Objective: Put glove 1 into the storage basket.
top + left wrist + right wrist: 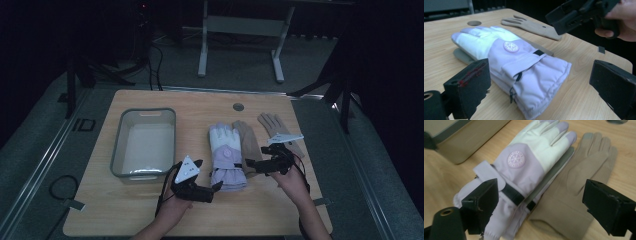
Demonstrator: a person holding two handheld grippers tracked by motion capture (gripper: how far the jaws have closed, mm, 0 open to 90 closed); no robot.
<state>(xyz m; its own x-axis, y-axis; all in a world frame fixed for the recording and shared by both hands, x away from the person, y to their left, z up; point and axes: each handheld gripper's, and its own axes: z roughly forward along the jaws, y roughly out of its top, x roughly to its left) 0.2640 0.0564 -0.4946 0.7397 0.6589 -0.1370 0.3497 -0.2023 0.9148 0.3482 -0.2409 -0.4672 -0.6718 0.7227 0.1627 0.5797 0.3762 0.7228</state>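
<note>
My left gripper [539, 87] hovers with jaws spread wide and empty around the cuff of the lilac ski glove [524, 65] lying mid-bench [150, 210]. My right gripper [544, 205] is equally wide, holding nothing, over its strap and the tan glove [584, 172] beside it. Another tan glove [276, 127], dim, lies apart; a grey tub [116, 150] sits left.

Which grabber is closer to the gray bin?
Left. The left gripper sits just off the gray bin's near right corner. The right gripper is farther away, past the purple-and-white glove, over the tan glove.
</note>
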